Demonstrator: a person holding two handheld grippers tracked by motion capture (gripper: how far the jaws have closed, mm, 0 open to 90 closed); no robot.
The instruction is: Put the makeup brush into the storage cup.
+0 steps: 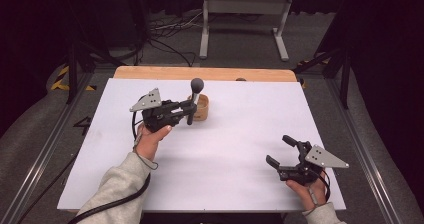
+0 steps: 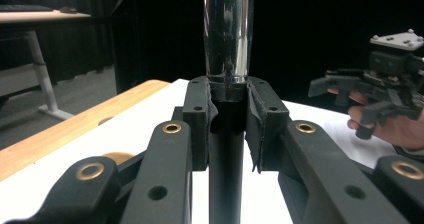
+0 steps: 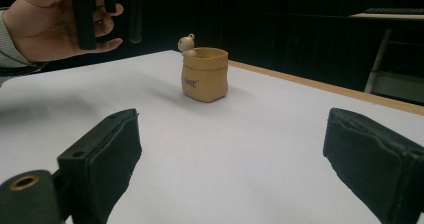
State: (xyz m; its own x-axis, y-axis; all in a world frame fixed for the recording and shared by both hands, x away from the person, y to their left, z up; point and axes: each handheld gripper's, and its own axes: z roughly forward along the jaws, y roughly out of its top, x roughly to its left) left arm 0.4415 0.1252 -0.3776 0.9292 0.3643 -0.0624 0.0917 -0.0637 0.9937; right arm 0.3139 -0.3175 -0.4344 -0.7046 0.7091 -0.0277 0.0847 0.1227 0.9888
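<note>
tan pot (image 3: 205, 74), small label, writing unreadable

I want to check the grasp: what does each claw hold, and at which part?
The left claw holds an upright utensil at the junction of shiny shaft and dark handle. The right claw is open and holds nothing.

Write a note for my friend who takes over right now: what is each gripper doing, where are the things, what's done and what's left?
Left gripper: shut on the tool, gripping its dark handle below the shiny metal shaft. The tool stands upright, round head on top, held above the table beside the tan pot.
Right gripper: open, nothing between its jaws, low over the white table near the right front corner.
Tan pot: upright on the table, towards the back, a small bear figure at its rim.
Done: the tool is picked up.
Left: probably to stand the tool in the pot and let go.
</note>
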